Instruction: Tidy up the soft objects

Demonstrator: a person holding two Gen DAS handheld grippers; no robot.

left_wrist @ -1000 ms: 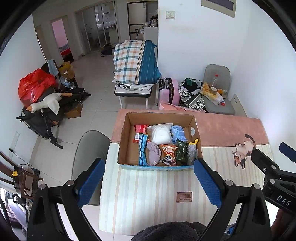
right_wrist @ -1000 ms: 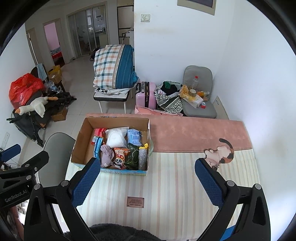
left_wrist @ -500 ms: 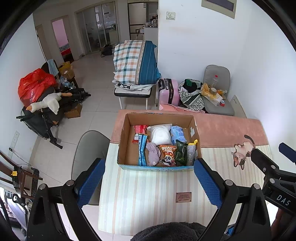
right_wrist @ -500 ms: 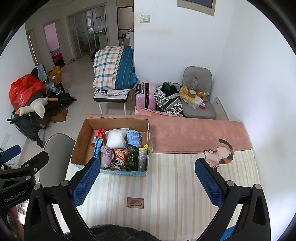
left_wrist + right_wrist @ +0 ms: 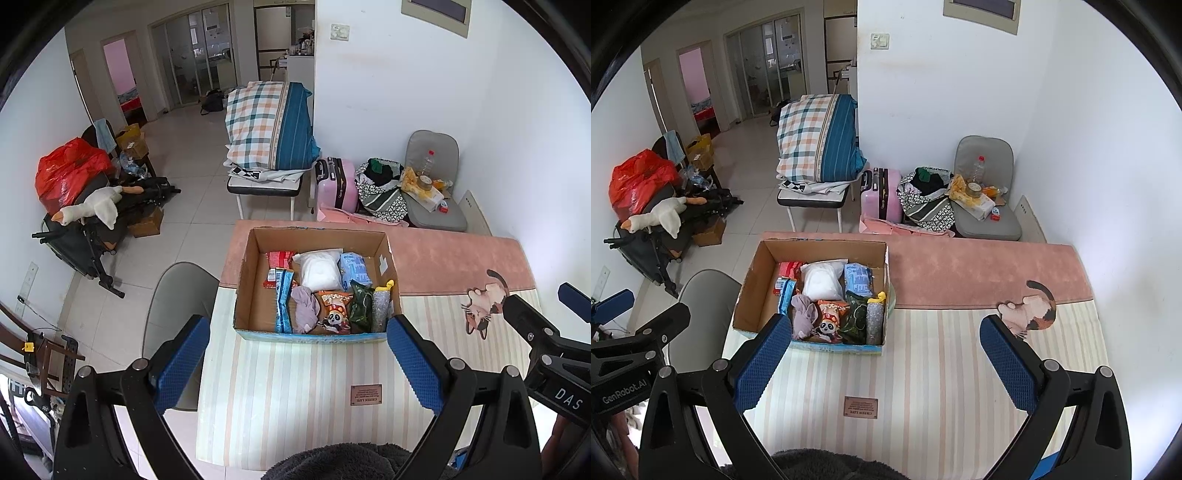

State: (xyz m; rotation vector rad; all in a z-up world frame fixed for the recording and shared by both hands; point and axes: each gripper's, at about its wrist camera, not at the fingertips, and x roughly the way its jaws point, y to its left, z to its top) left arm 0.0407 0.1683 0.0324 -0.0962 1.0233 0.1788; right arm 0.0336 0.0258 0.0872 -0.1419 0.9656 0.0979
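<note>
1. You are working in a white-walled room with a tiled floor, over a striped mat (image 5: 295,387) with a pink band along its far edge.
2. Against the view a second ago almost nothing differs: the cardboard box (image 5: 255,295) sits slightly lower in your left view and the room is unchanged.
3. Your left gripper (image 5: 299,365) hovers just in front of the box, fingers spread wide, grasping nothing. Your right gripper (image 5: 886,365) hangs to the right of the box, its left pad overlapping the box's near corner in view, equally spread and empty.
4. There is one box, open-topped, at the mat's left end. All the soft things lie in the right part of the box; the left part shows bare cardboard.
5. Counted in the box: one white pouch (image 5: 319,267), one light-blue packet (image 5: 352,269), one grey cloth (image 5: 304,308), one panda snack bag (image 5: 334,312), one dark green bag (image 5: 360,306), one silvery bag (image 5: 380,306), one blue packet (image 5: 282,299) standing on edge, and red packets (image 5: 279,258) I cannot count.
6. One cat figure (image 5: 1030,308) lies on the mat well to the right of the box.
</note>
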